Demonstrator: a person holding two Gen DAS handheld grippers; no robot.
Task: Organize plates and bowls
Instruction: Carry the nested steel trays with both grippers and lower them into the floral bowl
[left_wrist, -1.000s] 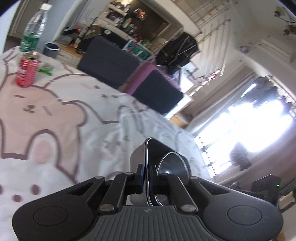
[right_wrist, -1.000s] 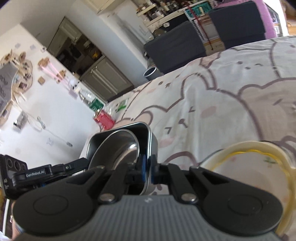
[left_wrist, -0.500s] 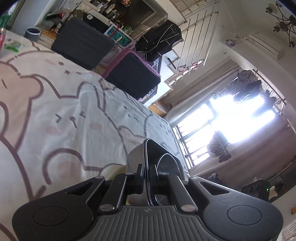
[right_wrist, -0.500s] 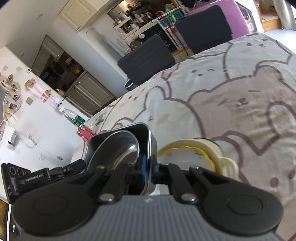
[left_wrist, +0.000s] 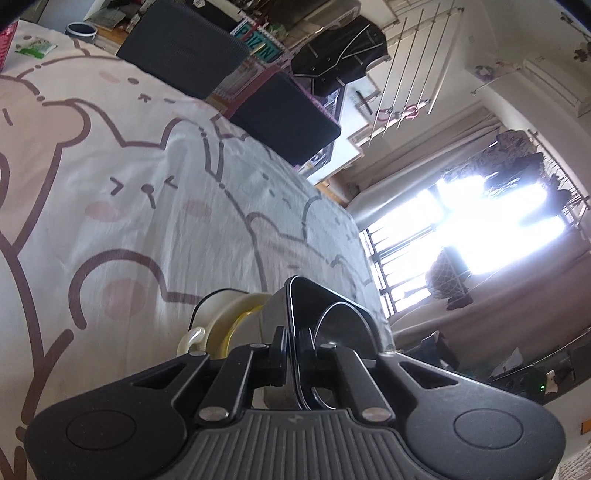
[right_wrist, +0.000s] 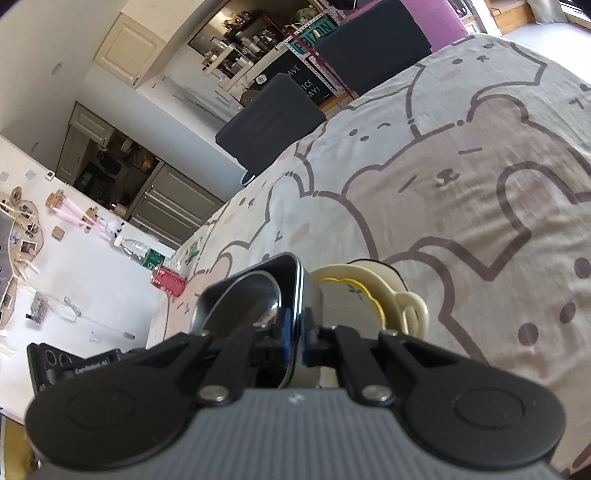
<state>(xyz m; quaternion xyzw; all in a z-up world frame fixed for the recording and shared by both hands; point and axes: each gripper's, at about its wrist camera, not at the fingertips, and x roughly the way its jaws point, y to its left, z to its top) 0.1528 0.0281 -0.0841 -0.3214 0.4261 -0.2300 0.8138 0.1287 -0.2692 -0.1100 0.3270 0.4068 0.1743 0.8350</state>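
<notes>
Both tools, left tool (left_wrist: 291, 345) and right tool (right_wrist: 293, 338), clamp opposite rims of the metal tray (left_wrist: 314, 310) to keep it level above the bench, near the cream bowl (right_wrist: 354, 291).

Your right gripper (right_wrist: 293, 338) was clamped on the rim of a steel tray (right_wrist: 255, 291) with a round dish inside. Cream bowl (right_wrist: 365, 291) sat at 3 o'clock of it, on the bear-print cloth (right_wrist: 461, 177). Red can (right_wrist: 169, 282) and water bottle (right_wrist: 142, 253) at 10 o'clock.
</notes>
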